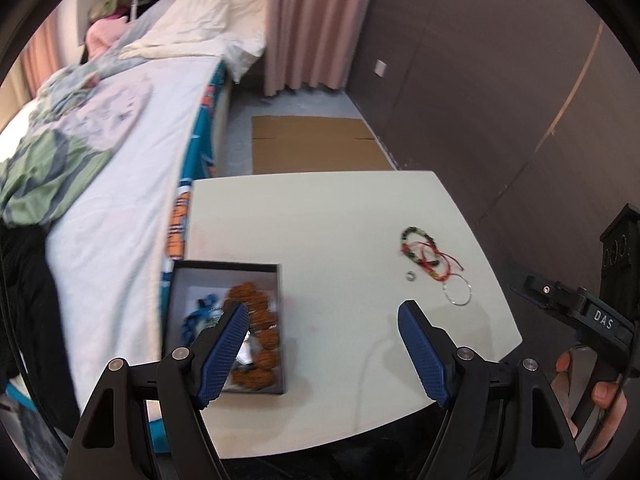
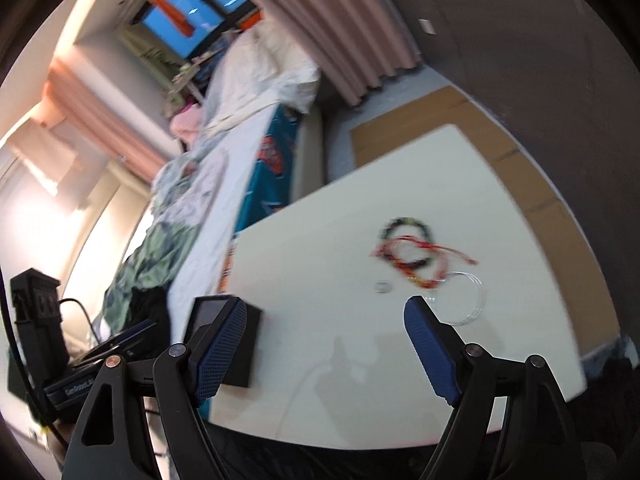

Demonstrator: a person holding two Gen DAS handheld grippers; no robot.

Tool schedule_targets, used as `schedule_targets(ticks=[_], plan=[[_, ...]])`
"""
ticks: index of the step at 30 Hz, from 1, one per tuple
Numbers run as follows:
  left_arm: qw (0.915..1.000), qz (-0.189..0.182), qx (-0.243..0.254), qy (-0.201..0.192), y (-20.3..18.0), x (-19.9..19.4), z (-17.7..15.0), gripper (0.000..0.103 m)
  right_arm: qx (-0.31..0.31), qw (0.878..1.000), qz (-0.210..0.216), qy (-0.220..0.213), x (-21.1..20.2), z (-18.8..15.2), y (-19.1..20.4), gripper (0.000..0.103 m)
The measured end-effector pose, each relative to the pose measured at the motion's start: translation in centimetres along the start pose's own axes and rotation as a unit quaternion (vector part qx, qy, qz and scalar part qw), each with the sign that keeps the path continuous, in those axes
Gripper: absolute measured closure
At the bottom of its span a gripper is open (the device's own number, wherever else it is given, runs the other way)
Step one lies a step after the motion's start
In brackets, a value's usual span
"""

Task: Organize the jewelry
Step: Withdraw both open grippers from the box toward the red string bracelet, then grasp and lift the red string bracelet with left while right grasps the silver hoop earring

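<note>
A black jewelry box (image 1: 276,276) sits at the left edge of the white table (image 1: 320,224). It holds a brown bead bracelet (image 1: 260,304) and blue jewelry (image 1: 200,312). A dark beaded bracelet (image 1: 416,240), red cord bracelet (image 1: 444,262), small silver ring (image 1: 411,277) and thin wire hoop (image 1: 460,290) lie loose at the right. My left gripper (image 1: 324,316) is open and empty above the box's right side. My right gripper (image 2: 326,314) is open and empty, short of the loose pieces: the beaded bracelet (image 2: 406,240), ring (image 2: 383,287) and hoop (image 2: 464,298). The box (image 2: 240,344) shows at left.
A bed (image 1: 120,160) with rumpled bedding runs along the table's left side. Flat cardboard (image 1: 316,144) lies on the floor beyond the table. A dark wall (image 1: 500,100) stands to the right and pink curtains (image 1: 304,24) hang at the back.
</note>
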State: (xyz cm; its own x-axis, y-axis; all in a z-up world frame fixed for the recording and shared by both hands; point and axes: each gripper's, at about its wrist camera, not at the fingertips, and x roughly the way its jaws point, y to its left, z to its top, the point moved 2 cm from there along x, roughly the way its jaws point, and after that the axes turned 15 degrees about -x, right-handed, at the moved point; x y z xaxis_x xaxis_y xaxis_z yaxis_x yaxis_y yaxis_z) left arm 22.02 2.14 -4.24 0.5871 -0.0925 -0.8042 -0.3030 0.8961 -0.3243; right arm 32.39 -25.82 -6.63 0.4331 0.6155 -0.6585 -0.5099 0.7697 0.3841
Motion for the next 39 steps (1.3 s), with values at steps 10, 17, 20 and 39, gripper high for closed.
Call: schedule_targets(ticks=[10,17,20,39], plan=[[0.9988,-0.002,0.047,0.014,-6.1,4.3,-0.2,0.025,0.062,0.997,-0.032,-0.015,-2.6,-1.3,-6.5,0.021],[0.9975,-0.002,0.063,0.030,-9.0,7.7,-0.3,0.026,0.084,0.996,-0.038,-0.016,-3.2,-1.8,-9.5,0.021],[0.9966,-0.005,0.074,0.037,-10.3,9.1,-0.1,0.033,0.092,0.995,-0.039,-0.015,-3.2,-1.9,-10.6,0.021],[0.9879,0.009,0.127,0.089,-14.6,18.2,0.9,0.070,0.138,0.989,-0.056,0.000,-3.2,-2.6,-14.9,0.021]])
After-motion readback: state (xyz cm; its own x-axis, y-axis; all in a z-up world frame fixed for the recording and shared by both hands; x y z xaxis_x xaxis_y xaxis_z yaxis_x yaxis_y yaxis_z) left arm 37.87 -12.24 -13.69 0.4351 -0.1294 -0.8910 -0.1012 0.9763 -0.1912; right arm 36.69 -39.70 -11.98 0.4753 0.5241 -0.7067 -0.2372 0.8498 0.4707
